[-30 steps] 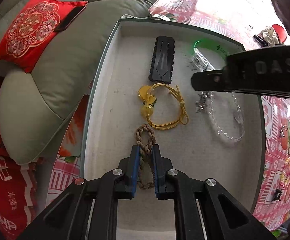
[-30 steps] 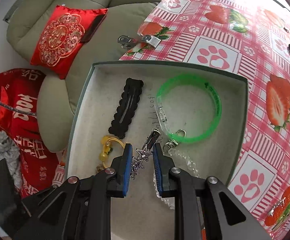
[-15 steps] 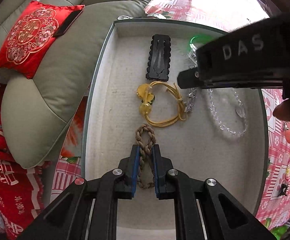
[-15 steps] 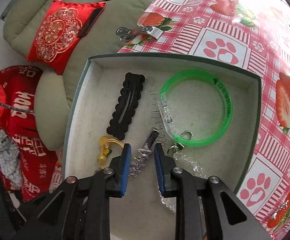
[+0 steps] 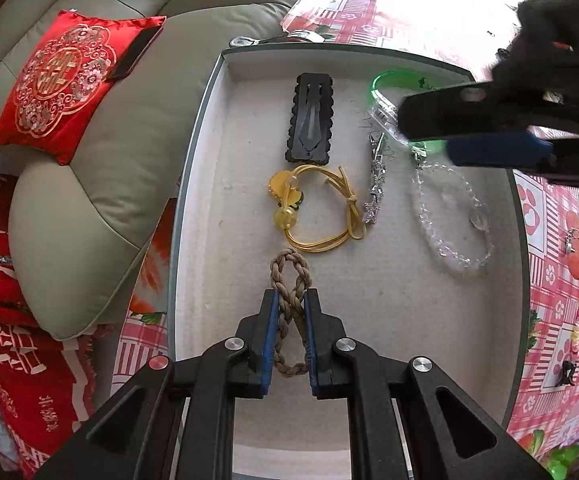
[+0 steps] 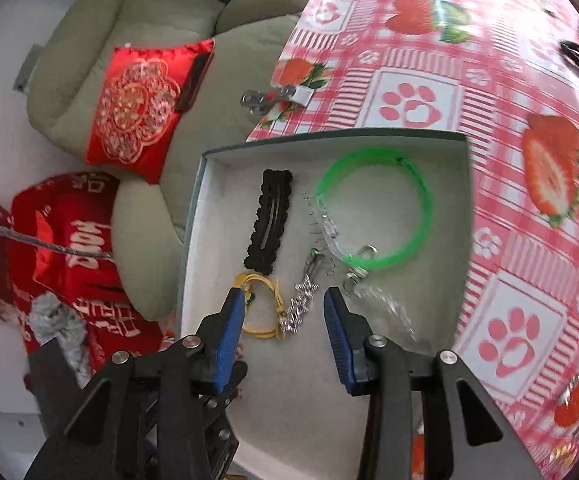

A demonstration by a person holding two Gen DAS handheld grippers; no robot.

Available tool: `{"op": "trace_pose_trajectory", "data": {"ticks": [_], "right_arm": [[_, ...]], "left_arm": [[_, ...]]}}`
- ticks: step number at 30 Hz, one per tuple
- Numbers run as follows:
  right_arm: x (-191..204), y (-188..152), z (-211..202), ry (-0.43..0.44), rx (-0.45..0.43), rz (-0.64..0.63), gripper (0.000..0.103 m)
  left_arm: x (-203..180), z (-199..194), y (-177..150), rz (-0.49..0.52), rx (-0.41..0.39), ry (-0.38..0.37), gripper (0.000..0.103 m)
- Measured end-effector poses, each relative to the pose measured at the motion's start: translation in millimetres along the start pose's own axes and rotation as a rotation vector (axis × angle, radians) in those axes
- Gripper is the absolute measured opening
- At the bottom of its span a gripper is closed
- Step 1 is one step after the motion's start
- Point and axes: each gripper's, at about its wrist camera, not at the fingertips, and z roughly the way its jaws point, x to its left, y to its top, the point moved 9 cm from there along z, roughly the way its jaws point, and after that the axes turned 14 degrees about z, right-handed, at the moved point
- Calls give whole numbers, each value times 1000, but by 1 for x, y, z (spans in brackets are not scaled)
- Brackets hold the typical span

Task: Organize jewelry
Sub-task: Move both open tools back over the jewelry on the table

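Sofa: a grey-green upholstered sofa (image 5: 101,168) sits beside the table, carrying a red embroidered square cushion (image 5: 65,88).
Table: covered by a red-and-white checked cloth printed with strawberries and paw prints (image 6: 529,240); a small metal clip (image 6: 273,98) lies at its edge near the sofa.
Tray: a shallow rectangular tray with a dark green rim and pale felt-like floor (image 5: 389,320) rests on the cloth; all the jewelry described here lies inside it.
Green bangle: a translucent green plastic ring (image 6: 421,204) lies in the tray's far corner, with a clear clasp piece (image 6: 327,224) on its side.
Bead bracelet: a loop of clear crystal beads (image 5: 453,252) lies just below the bangle, near the tray's right wall.
Black clip: a flat black scalloped hair clip (image 5: 311,118) lies lengthwise near the far wall.
Yellow cord: a yellow cord bracelet with amber beads (image 5: 317,208) lies just below the black clip.
Star clip: a slim silver hair clip set with small stars (image 5: 373,184) lies on the floor between the yellow cord and the bead bracelet, its lower end touching the cord's knot.
Brown braid: a braided brown rope loop (image 5: 289,304) lies below the yellow cord, its near half between blue pads.
Left gripper (image 5: 289,308): clamped tight on the brown braid, pointing steeply down at the tray floor.
Right gripper (image 6: 285,316): jaws opening, pads clear of the star clip, which lies loose on the tray beyond them.
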Motion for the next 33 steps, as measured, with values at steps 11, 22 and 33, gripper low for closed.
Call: {"op": "trace_pose_trajectory", "data": {"ticks": [11, 22, 33], "right_arm": [[-56, -23, -61, -48, -99, 105, 49], [-148, -56, -113, -113, -185, 302, 73], [-236, -99, -159, -202, -254, 482, 82]], "left_arm": [[1, -13, 11, 17, -24, 73, 99], [-33, -29, 28, 140, -57, 34, 103], [-116, -53, 68, 324, -111, -22, 103]]}}
